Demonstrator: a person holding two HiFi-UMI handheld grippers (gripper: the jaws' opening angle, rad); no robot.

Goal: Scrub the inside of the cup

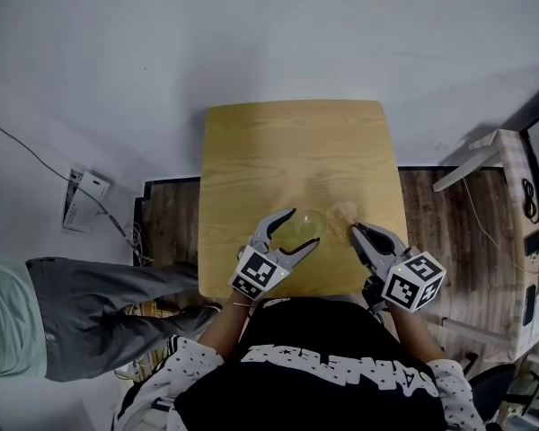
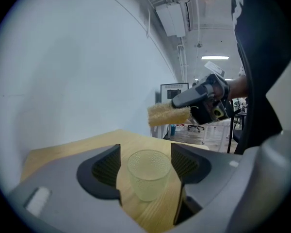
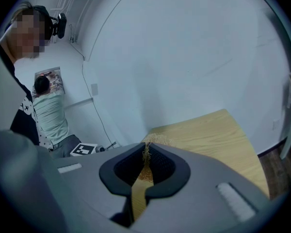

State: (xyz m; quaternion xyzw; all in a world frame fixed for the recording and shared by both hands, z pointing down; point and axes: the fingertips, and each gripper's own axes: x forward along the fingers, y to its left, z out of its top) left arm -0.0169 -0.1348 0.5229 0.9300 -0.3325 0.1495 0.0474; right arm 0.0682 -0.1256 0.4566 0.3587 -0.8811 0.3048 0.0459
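1. The left gripper has its jaws spread wide, one on each side of the cup. A bit of wood shows between the cup and one jaw.
2. The see-through, bumpy cup is upright, near the middle of the wooden table's near edge.
3. The right gripper has its jaws pressed together on a yellow scrub sponge, just right of the cup and not touching it.
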